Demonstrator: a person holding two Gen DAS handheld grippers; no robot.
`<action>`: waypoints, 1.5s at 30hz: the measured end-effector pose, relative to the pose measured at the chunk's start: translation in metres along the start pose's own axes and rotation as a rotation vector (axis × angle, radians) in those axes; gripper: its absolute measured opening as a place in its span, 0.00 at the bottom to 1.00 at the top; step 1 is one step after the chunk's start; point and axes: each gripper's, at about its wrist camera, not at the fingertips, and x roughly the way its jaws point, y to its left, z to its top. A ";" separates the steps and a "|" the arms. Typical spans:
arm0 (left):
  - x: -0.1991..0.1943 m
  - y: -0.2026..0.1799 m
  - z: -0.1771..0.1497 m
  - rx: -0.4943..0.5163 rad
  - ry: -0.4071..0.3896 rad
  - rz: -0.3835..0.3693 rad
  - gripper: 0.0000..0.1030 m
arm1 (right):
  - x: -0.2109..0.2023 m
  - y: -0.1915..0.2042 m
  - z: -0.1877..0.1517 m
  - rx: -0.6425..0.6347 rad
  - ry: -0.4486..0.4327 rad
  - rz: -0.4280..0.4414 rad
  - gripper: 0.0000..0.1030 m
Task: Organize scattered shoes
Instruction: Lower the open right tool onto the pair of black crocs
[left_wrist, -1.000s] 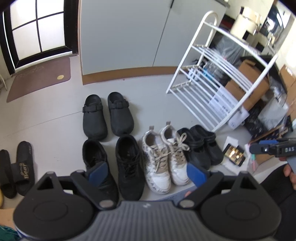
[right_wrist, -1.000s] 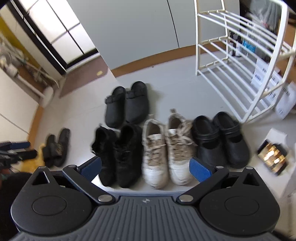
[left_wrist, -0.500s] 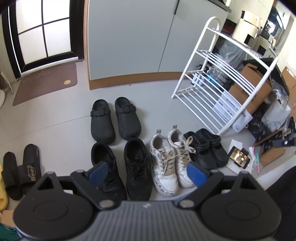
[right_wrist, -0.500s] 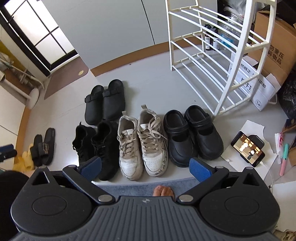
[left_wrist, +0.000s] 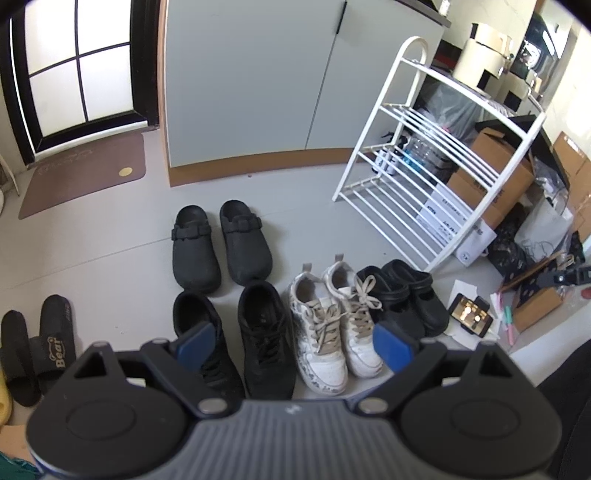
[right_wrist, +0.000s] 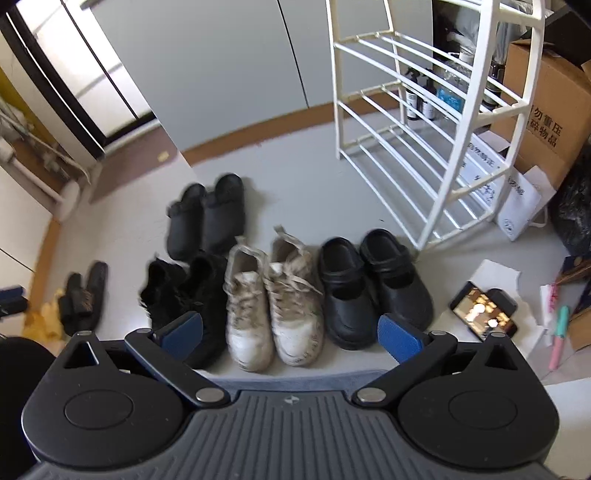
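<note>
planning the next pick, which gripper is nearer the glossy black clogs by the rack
Right. The right gripper has the glossy black clogs just inside its right finger; the left gripper sits farther left, over the black sneakers.

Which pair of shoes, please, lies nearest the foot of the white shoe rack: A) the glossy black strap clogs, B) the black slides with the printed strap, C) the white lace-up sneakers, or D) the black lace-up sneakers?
A: the glossy black strap clogs sit right by the lower corner of the white shoe rack, with the white lace-up sneakers one place further from it.
</note>
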 end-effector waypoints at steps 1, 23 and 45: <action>0.001 0.000 0.001 0.002 0.005 0.004 0.91 | 0.003 -0.003 0.001 -0.003 0.003 -0.002 1.00; 0.034 0.020 0.019 -0.059 0.104 -0.036 0.91 | 0.085 -0.066 0.030 -0.035 0.043 -0.018 0.97; 0.063 0.023 0.052 -0.079 0.132 -0.051 0.93 | 0.190 -0.084 0.029 -0.155 0.169 -0.015 0.80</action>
